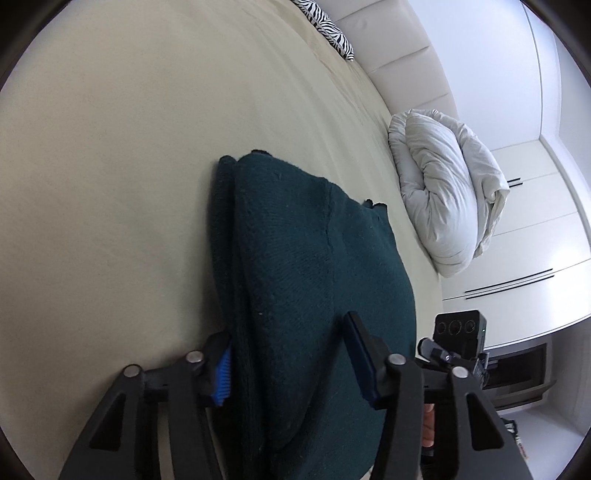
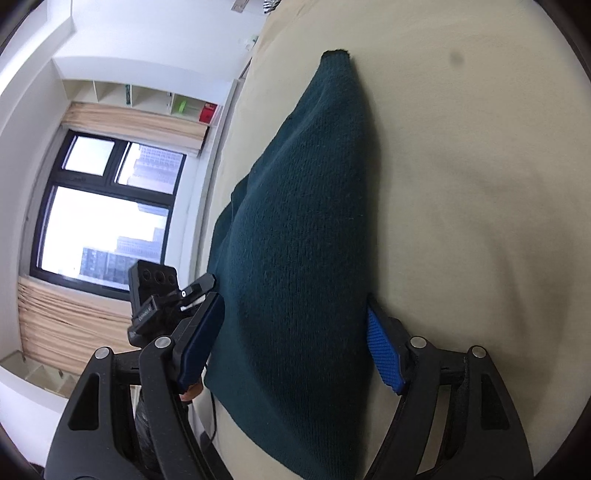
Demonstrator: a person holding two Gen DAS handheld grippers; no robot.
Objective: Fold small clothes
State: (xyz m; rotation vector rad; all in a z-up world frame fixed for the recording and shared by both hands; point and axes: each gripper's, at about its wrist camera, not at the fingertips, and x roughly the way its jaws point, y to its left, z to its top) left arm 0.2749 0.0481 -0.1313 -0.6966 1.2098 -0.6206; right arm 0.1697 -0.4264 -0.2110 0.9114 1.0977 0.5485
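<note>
**Dark green knit held between both grippers over the bed**

Left wrist view: the left gripper (image 1: 291, 365) has its jaws spread wide, one blue-padded finger (image 1: 222, 380) on the left of the cloth and the other finger (image 1: 360, 360) lying against its right face. Between them runs a dark green knitted garment (image 1: 306, 266), thick and fuzzy in texture, doubled over so that a second layer shows as a narrow band along its left edge. A seam runs down its upper face, and the far end is uneven with a small notch. It stretches away from the gripper over the cream bedsheet (image 1: 129, 166). Whether the pads actually pinch the fabric cannot be told, since the cloth fills the gap. The right gripper (image 1: 458, 350) shows at the lower right. Farther off lie a rumpled white duvet (image 1: 447, 195) and a zebra-print pillow (image 1: 328, 26).

Right wrist view: the right gripper (image 2: 295, 343) also stands wide, the sweater bulging between its fingers (grip again unclear). The garment narrows to a point at its far end, resting on the sheet. The left gripper (image 2: 162, 295) sits just left of the cloth, with a window (image 2: 107, 206) behind it.
</note>
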